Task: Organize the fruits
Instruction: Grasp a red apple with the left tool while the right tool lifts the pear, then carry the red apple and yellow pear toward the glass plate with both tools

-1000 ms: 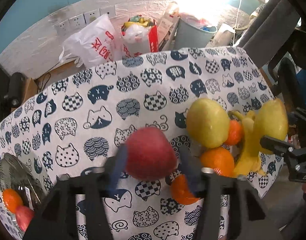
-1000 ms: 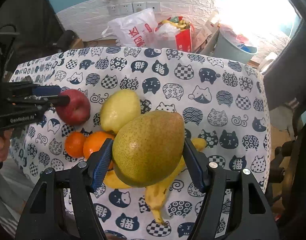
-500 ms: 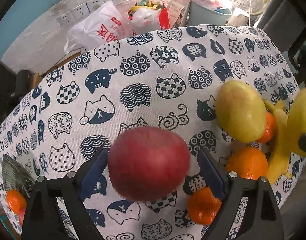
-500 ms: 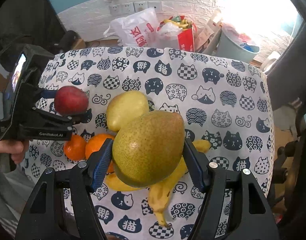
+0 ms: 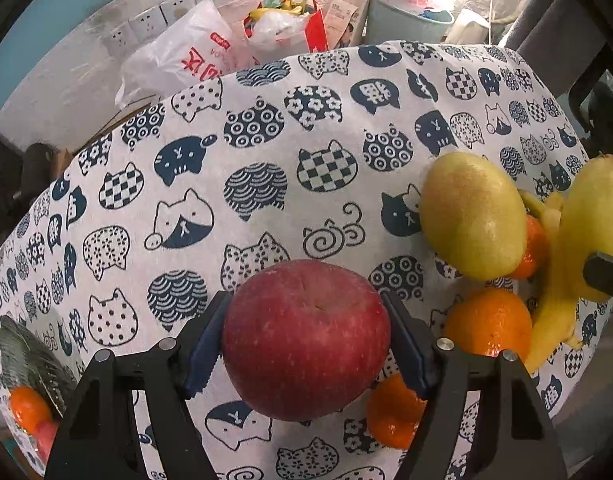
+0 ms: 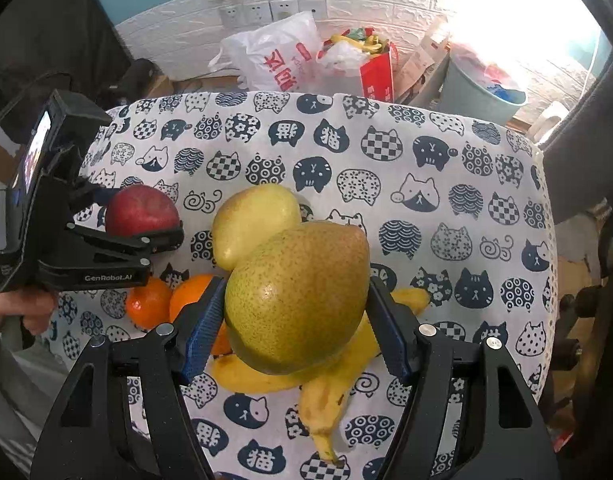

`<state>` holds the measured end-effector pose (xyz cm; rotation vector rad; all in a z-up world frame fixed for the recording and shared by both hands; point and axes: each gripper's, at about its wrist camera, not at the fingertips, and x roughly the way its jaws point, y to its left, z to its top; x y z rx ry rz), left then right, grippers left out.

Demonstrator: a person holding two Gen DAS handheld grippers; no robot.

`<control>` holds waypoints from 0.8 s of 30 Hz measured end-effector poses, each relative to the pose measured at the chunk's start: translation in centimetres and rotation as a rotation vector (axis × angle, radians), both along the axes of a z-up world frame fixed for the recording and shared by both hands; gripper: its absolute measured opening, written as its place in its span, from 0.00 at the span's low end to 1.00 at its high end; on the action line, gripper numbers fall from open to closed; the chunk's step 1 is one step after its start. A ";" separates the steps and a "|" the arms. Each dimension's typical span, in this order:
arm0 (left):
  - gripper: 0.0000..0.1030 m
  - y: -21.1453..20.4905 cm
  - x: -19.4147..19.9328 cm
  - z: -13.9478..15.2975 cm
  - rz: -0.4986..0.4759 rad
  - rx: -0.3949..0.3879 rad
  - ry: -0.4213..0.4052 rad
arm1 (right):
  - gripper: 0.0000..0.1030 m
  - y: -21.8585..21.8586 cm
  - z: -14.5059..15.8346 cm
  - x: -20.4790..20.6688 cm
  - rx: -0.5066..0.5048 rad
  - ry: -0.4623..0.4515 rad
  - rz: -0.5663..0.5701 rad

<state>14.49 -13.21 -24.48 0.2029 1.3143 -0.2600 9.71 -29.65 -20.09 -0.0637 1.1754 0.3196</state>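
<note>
Above cat-print tablecloth (image 5: pixel 266 128), level left claw (image 5: pixel 306 344) around apple (image 5: pixel 306 340).

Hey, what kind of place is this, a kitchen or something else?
Probably a lived-in home or utility corner, not clearly a kitchen: a cat-print tablecloth, full plastic shopping bags against a white brick wall with outlets, and a bin.

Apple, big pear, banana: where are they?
red apple (image 5: pixel 306 340), left wrist view, middle of its skin.
big pear (image 6: pixel 298 296), right wrist view, its front.
banana (image 6: pixel 326 408), right wrist view, lower half.
</note>
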 end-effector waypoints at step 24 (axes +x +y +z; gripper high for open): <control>0.71 0.7 -2.1 1.3 -0.016 0.017 -0.035 | 0.67 1.1 1.2 -0.3 -0.014 -0.037 0.013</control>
